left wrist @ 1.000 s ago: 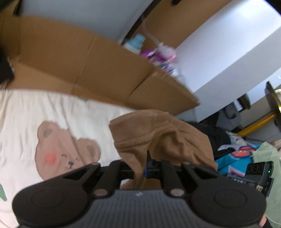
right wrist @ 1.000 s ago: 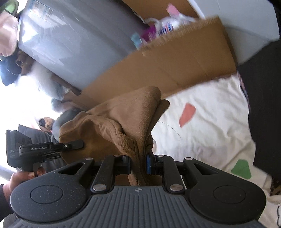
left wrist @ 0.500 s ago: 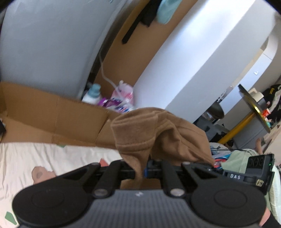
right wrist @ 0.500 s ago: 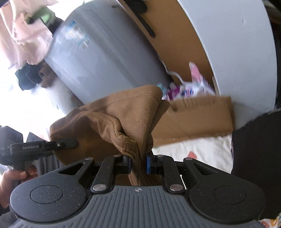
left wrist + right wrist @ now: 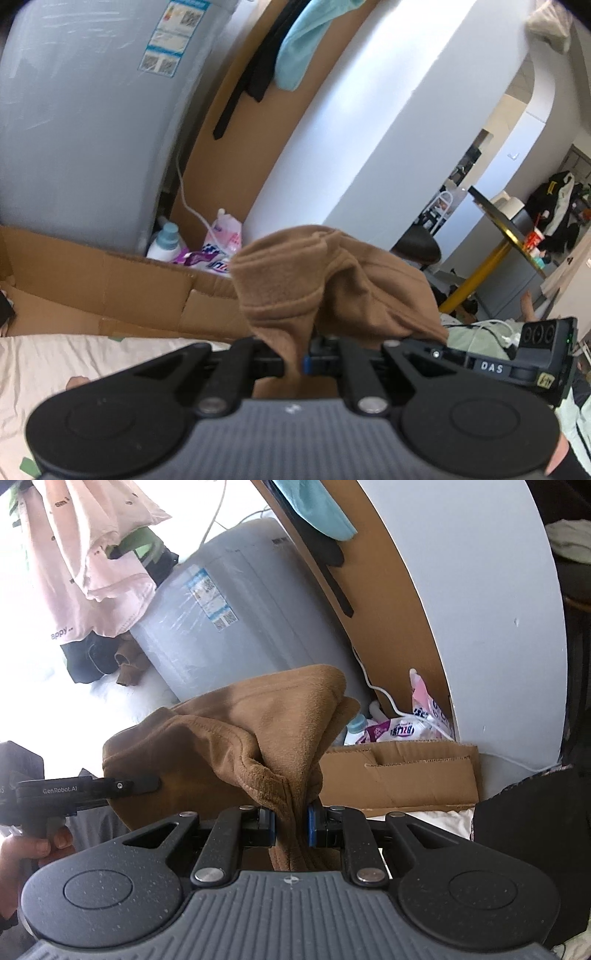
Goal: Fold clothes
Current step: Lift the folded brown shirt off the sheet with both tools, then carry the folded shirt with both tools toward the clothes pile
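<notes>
**Brown garment held up between two tools**

The left tool (image 5: 295, 363), marked "GenRobot.AI", and the right tool (image 5: 291, 825), marked "DAS", each clamp nearly shut on the brown garment (image 5: 258, 731). It hangs in the air, stretched sideways between them, above the cream bedsheet (image 5: 55, 365)

Brown fleece garment (image 5: 332, 280), soft, with stitched hem; bunched and creased, held aloft by two pinched edges, cloth sagging between them, above a cream bedsheet (image 5: 44, 365).

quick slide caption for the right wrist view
Right gripper clamped on a bunched brown fleece garment, held up before a grey washing machine and cardboard sheets.
</notes>
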Available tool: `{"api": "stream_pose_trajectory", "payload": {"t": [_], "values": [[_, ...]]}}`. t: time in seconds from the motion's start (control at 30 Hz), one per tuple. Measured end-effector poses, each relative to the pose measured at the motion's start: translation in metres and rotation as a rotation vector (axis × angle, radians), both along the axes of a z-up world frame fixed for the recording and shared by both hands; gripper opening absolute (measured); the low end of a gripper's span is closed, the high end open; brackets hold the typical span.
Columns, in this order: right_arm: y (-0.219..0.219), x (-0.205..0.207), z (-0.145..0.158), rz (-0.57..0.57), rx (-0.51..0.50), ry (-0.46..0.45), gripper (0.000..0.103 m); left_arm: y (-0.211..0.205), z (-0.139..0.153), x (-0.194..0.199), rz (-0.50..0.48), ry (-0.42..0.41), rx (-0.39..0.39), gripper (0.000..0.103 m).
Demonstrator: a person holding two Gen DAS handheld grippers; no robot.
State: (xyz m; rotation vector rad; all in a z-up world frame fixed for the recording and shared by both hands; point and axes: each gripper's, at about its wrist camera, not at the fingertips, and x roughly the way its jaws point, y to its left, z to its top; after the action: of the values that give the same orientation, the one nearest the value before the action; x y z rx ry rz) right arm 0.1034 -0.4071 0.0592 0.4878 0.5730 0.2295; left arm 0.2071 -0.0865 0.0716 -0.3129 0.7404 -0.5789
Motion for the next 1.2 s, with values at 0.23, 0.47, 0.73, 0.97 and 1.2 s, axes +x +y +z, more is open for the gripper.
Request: {"api": "stream_pose_trajectory", "payload": {"t": [0.23, 0.47, 0.73, 0.97, 1.2], "values": [[-0.017, -0.023, 0.041, -0.028, -0.011, -0.049, 0.015, -0.016, 0.023, -0.016, -0.013, -0.027, -0.028, 0.007], [-0.048, -0.063, 0.06, -0.078, -0.007, -0.075, 0.015, -0.046, 0.033, -0.033, -0.055, -0.041, -0.027, 0.007], [-0.078, -0.11, 0.067, -0.137, -0.012, -0.097, 0.015, -0.092, 0.034, -0.047, -0.122, -0.05, -0.058, 0.007], [-0.106, -0.146, 0.058, -0.198, -0.01, -0.093, 0.015, -0.128, 0.029, -0.055, -0.175, -0.041, -0.055, 0.007], [-0.123, -0.173, 0.035, -0.247, -0.036, -0.068, 0.015, -0.154, 0.006, -0.057, -0.239, -0.025, -0.044, 0.007]]}}
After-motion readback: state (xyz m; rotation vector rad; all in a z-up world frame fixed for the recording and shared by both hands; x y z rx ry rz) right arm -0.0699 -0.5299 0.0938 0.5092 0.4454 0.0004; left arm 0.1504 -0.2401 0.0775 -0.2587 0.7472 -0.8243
